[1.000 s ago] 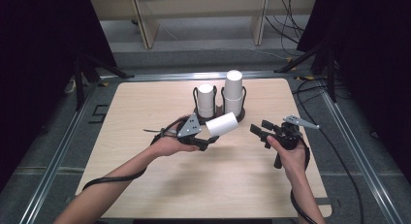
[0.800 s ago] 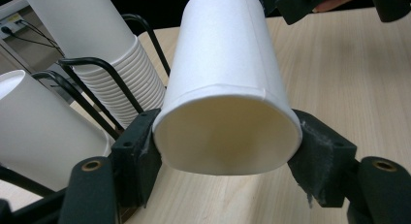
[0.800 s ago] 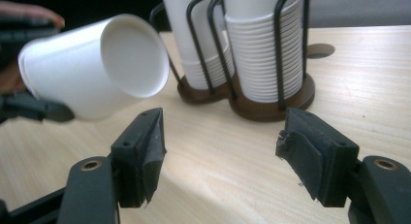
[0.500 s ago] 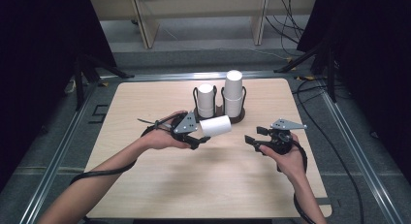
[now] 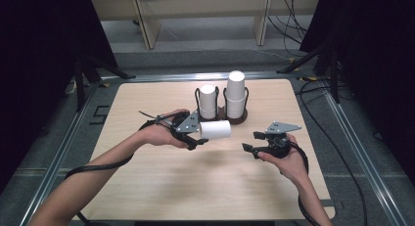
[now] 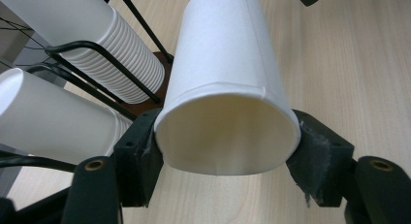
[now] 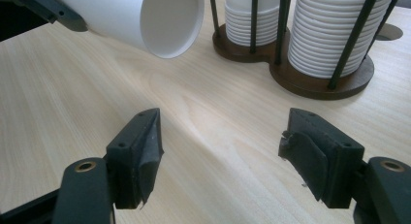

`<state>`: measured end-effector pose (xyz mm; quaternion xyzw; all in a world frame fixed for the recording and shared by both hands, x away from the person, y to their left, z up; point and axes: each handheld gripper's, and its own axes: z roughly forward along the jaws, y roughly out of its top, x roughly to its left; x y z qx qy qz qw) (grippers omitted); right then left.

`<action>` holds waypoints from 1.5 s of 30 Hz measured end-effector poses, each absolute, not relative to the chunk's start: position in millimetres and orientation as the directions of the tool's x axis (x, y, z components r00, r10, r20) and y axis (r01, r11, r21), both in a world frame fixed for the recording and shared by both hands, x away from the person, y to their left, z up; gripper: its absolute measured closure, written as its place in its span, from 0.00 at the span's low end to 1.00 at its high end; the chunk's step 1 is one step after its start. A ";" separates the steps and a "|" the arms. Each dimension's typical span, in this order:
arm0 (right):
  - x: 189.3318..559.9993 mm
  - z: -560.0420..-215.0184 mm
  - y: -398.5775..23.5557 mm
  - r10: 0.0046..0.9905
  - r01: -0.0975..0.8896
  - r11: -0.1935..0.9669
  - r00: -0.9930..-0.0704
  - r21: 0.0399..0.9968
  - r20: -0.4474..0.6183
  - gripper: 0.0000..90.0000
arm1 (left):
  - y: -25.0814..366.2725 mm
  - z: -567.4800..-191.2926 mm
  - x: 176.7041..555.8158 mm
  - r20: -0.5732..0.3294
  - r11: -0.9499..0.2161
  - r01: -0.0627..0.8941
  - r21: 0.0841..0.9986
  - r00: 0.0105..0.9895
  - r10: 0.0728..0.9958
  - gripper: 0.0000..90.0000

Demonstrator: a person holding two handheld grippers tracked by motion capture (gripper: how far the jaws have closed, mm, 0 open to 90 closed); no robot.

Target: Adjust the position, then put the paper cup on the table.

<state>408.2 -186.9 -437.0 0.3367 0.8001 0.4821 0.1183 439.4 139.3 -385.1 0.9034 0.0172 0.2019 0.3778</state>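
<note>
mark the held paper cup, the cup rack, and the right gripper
held paper cup point(image 6: 228, 78), left gripper view, on its side wall above the rim.
cup rack point(image 7: 320, 86), right gripper view, on the brown base's edge.
right gripper point(image 5: 250, 142), high view, midway between its open fingertips.

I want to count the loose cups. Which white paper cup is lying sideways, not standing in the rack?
The single cup held by the left tongs, above the table. The two stacks stand upright in the black wire rack.
</note>
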 end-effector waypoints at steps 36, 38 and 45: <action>406.5 -437.0 -176.0 0.639 0.416 0.322 -0.758 0.850 0.129 0.34 | 142.3 -370.9 434.0 0.353 -0.834 -0.161 0.528 0.935 0.043 0.39; 406.7 -436.2 -175.7 0.635 0.394 0.330 -0.765 0.858 0.108 0.34 | 142.4 -369.5 433.4 0.352 -0.841 -0.161 0.516 0.935 0.037 0.39; 407.1 -432.1 -168.4 0.601 0.369 0.393 -0.796 0.842 0.068 0.33 | 140.8 -363.8 434.4 0.361 -0.866 -0.166 0.471 0.932 0.017 0.39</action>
